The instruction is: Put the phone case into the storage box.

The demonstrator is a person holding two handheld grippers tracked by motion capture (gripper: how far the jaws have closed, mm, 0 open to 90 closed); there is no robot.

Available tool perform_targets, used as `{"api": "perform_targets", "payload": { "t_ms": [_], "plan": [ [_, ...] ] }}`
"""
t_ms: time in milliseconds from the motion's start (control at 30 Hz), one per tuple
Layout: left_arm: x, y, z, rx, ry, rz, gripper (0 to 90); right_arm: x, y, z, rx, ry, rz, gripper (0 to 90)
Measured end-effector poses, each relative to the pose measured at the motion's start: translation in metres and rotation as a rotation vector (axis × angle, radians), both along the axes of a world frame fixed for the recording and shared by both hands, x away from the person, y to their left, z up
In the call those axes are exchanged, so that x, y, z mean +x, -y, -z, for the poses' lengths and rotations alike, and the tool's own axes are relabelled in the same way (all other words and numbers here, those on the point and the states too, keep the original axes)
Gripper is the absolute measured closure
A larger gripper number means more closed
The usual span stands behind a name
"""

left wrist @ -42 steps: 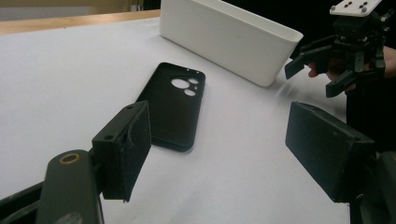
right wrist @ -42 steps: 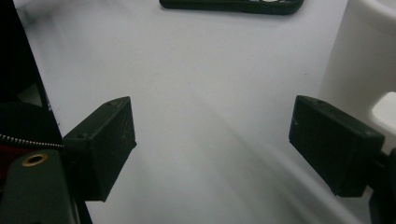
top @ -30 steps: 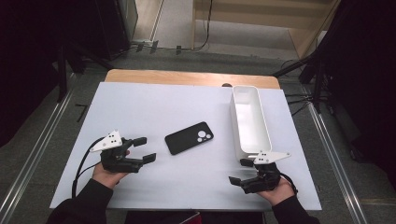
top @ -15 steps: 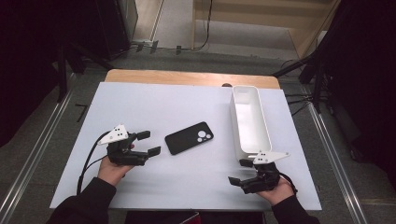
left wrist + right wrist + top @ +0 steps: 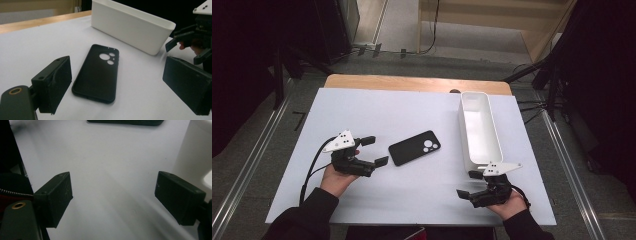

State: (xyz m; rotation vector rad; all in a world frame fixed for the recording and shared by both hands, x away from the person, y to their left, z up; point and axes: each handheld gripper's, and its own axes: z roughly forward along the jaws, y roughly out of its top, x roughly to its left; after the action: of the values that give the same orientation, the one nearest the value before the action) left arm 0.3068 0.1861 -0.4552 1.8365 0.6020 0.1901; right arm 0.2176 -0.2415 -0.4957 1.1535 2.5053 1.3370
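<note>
Left gripper, jaws spread, sat just beside the case; right gripper, jaws spread, lay near the bin.

1. My left gripper is held low over the table, jaws spread wide, pointing to my right.
2. My left hand grips it from behind, dark sleeve at the wrist.
3. My right gripper sits near me, jaws wide apart, pointing left.
4. My right hand cups it from below.
</note>
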Motion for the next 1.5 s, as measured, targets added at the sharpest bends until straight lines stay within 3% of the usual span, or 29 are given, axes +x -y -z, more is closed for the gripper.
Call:
{"api": "perform_targets", "payload": {
  "t_ms": [100,233,367,600,1133,1500],
  "plan": [
    [0.002,0.005,-0.001,0.006,-0.001,0.011,0.0,0.000,0.000,0.000,0.000,0.001,-0.001,13.1],
    [0.006,0.009,-0.001,0.003,-0.002,0.033,0.0,0.000,0.000,0.000,0.001,0.000,-0.001,13.1],
    [0.010,0.012,-0.003,-0.030,0.001,0.033,0.0,0.000,0.000,0.000,0.001,0.002,-0.001,13.1],
    [0.015,0.020,-0.004,-0.005,0.022,0.031,0.0,0.000,0.000,0.000,0.005,-0.005,0.002,13.1],
    [0.034,0.042,-0.007,-0.028,0.023,0.055,0.0,0.000,0.001,0.000,0.008,-0.006,0.001,13.1],
    [0.046,0.060,-0.006,-0.014,0.047,0.068,0.0,0.000,0.001,0.000,0.009,-0.006,0.001,13.1]
  ]
}}
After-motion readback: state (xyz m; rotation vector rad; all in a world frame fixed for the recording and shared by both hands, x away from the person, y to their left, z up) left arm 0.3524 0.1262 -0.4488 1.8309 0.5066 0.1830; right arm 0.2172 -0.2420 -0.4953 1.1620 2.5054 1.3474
